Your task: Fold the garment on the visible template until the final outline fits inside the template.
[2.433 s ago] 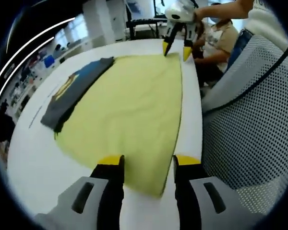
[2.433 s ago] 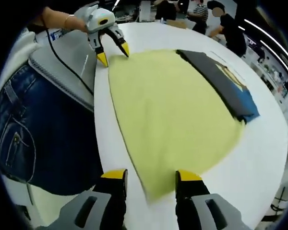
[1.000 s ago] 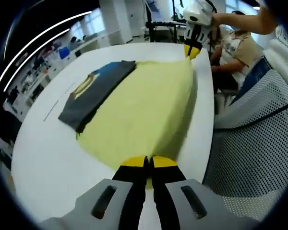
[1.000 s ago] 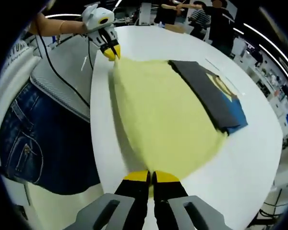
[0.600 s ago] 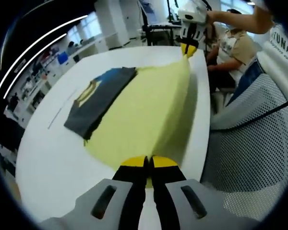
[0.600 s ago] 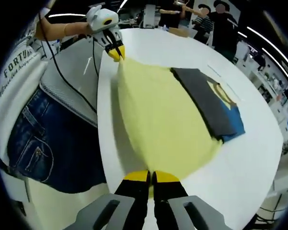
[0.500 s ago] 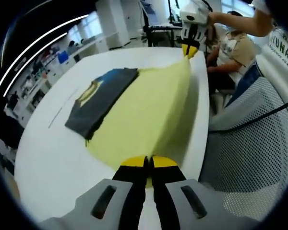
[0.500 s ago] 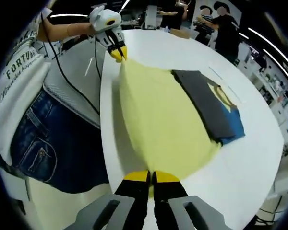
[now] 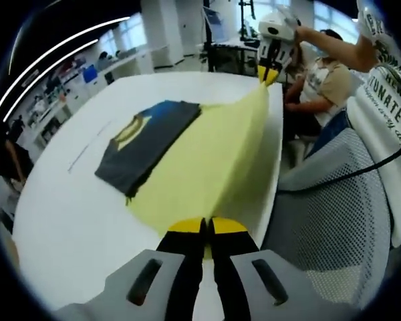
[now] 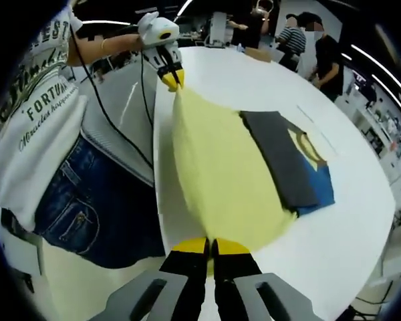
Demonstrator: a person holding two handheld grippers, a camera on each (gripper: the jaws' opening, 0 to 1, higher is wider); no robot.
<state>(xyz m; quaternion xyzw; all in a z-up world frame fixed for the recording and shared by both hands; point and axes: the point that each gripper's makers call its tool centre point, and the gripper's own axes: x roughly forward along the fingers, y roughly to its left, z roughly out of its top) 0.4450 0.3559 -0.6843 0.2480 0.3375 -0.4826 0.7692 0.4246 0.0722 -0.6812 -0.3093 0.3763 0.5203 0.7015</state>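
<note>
Both my grippers, left gripper (image 9: 206, 226) and right gripper (image 10: 210, 245), pinched the yellow garment (image 9: 207, 160) along the table (image 9: 73, 207) edge, lifting it to fold

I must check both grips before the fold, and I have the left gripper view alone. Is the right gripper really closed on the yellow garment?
Observer: Yes. In the right gripper view, the right gripper has its jaws together on the near edge of the yellow garment.
Operator: And my left gripper from outside?
Observer: The left gripper pinches the far corner, apparently raised off the white table.
Operator: Is anybody behind me?
Observer: Two people stand beyond the table's far end.
</note>
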